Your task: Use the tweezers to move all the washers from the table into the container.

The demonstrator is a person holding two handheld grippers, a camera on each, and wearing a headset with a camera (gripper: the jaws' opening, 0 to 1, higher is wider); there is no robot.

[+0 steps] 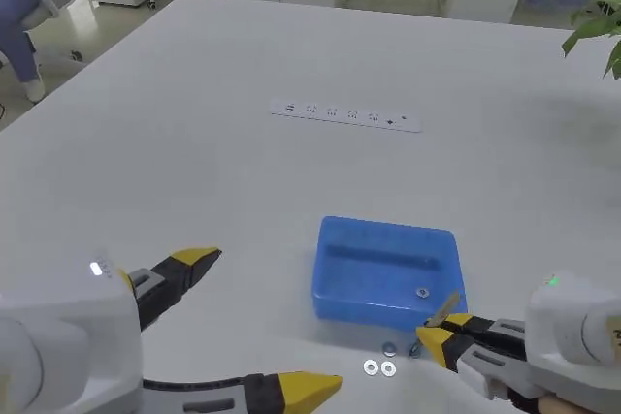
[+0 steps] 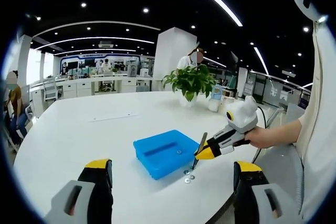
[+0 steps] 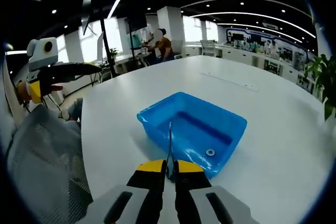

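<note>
**Right gripper** [image 1: 434,336]: the jaws are pressed together on the tweezers [image 1: 446,309], which pass between the yellow tips. In the head view, one end of the tweezers rises over the near right corner of the container [image 1: 388,273]. The other end points down toward the table [image 1: 194,143]. In the right gripper view, the tweezers [image 3: 169,140] run straight forward from the jaws, over the container [image 3: 157,116].

**Left gripper** [image 1: 254,325]: the jaws are spread wide and hold nothing. The gripper sits to the left of the container and apart from it.

**Position of the washers** [image 1: 389,348]:
- The loose washers lie on the table just in front of the container's near wall. They are just beside the right gripper's tips and the lower end of the tweezers.
- Whether the tweezers touch any of them cannot be told.
- In the left gripper view, the same group [image 2: 187,180] lies directly below the tweezers [image 2: 202,142].
- A fourth washer [image 1: 422,292] lies flat on the container floor, near the near right corner.

**Count:**
- Washers on the table: three
- Washers in the container: one
- Containers: one
- Tweezers: one pair
</note>
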